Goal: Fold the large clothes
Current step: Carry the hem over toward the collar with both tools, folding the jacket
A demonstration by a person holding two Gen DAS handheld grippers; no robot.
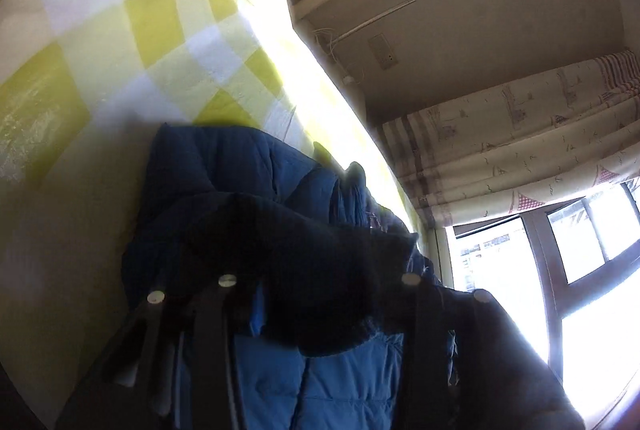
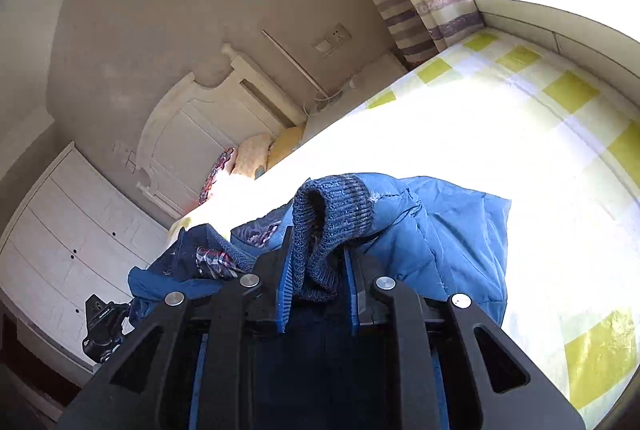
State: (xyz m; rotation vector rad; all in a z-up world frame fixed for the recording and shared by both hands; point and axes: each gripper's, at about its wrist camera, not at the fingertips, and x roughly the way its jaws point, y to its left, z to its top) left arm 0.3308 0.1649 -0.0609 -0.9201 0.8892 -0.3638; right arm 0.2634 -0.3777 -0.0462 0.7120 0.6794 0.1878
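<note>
We log a blue quilted puffer jacket (image 2: 440, 230) with dark ribbed knit cuffs, lying bunched on a bed under a yellow-green and white checked bedspread (image 2: 572, 89). Strong sunlight washes out the middle of the bedspread in both views.

Right wrist view: the right gripper (image 2: 316, 270), black with blue ribbed pads, has its jaws narrow and pinched on the jacket's ribbed knit cuff (image 2: 332, 213). The cuff stands up out of the jaws with its opening facing the camera; the sleeve runs off to the right of the cuff. To the left of the gripper we see more of the jacket, with a patch of plaid lining (image 2: 216, 262) showing. Past that, at the lower left, is a black object that looks like a second gripper body (image 2: 104, 326); we cannot confirm this from the view.

Left wrist view: the left gripper (image 1: 312, 310) is dark and blurred. A dark knit cuff or fold of the jacket (image 1: 304, 262) lies across the space between its fingers, with blue quilted fabric (image 1: 248, 169) above and below it. We cannot tell whether the pads press on the fabric or stand a little clear.

Surroundings: a white carved headboard (image 2: 208, 121) against a grey wall, pillows (image 2: 256, 153) at the head of the bed, a white chest of drawers (image 2: 72, 230), a patterned cream curtain (image 1: 520, 137) with striped bands, and a dark-framed window (image 1: 560, 250).
</note>
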